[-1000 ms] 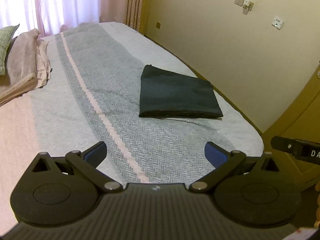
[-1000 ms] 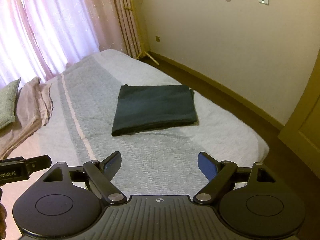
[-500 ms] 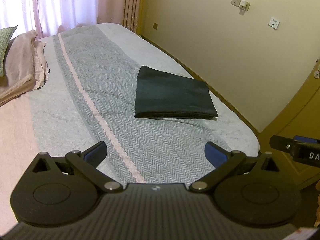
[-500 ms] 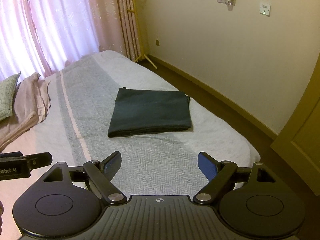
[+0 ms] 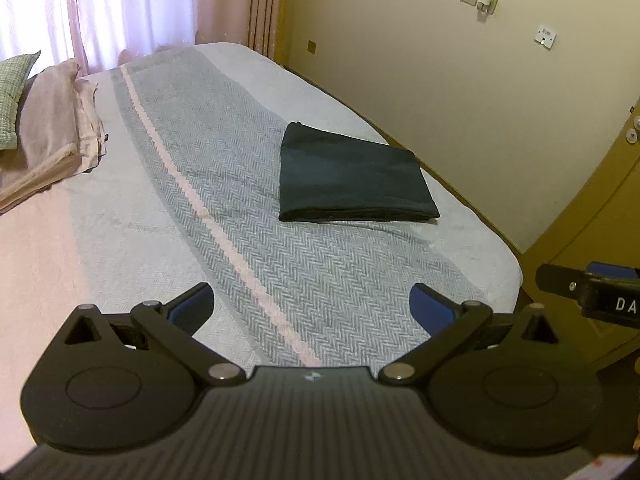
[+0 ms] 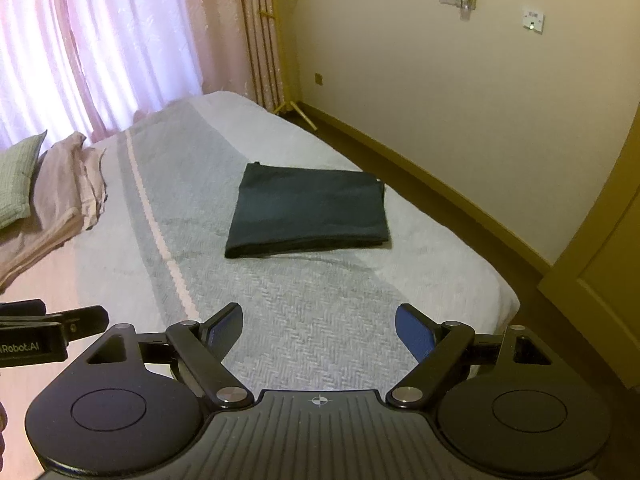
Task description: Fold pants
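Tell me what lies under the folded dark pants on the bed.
The folded pants rest directly on the grey herringbone bedspread, visible all around them. Whatever sits between the folded layers or right beneath them is covered. Both grippers, left and right, are open, apart from the pants.

Folded pants on the bed, grippers held back

The dark folded fabric pants (image 5: 352,178) lie on the grey herringbone bedspread (image 5: 320,280), right of its pale stripe (image 5: 192,200); pink folded bedding (image 5: 52,136) sits far left, cream wall (image 5: 480,92) at right.
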Demonstrator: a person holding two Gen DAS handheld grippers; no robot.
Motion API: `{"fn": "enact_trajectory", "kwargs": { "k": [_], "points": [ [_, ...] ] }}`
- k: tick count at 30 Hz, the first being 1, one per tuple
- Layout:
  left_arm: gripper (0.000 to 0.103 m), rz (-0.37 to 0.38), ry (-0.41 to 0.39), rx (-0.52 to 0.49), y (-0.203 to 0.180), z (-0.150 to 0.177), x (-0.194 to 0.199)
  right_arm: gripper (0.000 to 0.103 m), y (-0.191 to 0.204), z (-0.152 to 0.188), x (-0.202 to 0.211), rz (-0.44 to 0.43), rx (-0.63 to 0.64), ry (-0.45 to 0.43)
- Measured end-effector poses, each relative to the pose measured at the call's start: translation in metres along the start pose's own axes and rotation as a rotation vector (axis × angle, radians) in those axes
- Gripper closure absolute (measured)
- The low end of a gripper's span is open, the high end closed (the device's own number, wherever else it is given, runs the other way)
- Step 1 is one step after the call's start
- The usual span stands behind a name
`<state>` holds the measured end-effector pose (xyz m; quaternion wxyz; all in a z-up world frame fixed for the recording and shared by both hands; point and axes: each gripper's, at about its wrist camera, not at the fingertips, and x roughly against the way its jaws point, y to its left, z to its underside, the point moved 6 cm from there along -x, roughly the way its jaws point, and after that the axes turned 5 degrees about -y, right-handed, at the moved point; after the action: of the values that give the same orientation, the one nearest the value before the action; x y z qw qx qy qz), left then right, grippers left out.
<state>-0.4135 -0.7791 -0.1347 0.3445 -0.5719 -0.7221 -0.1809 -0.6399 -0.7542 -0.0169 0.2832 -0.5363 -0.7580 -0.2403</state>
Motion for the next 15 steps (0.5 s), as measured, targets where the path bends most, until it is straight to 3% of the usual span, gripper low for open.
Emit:
{"fn": "enact_trajectory", "kwargs": {
  "k": [15],
  "points": [
    [0.001,-0.059,-0.019,0.035,-0.024,-0.035,-0.029,0.022,-0.025,-0.028,-0.032,-0.04,0.036,0.018]
  ]
}}
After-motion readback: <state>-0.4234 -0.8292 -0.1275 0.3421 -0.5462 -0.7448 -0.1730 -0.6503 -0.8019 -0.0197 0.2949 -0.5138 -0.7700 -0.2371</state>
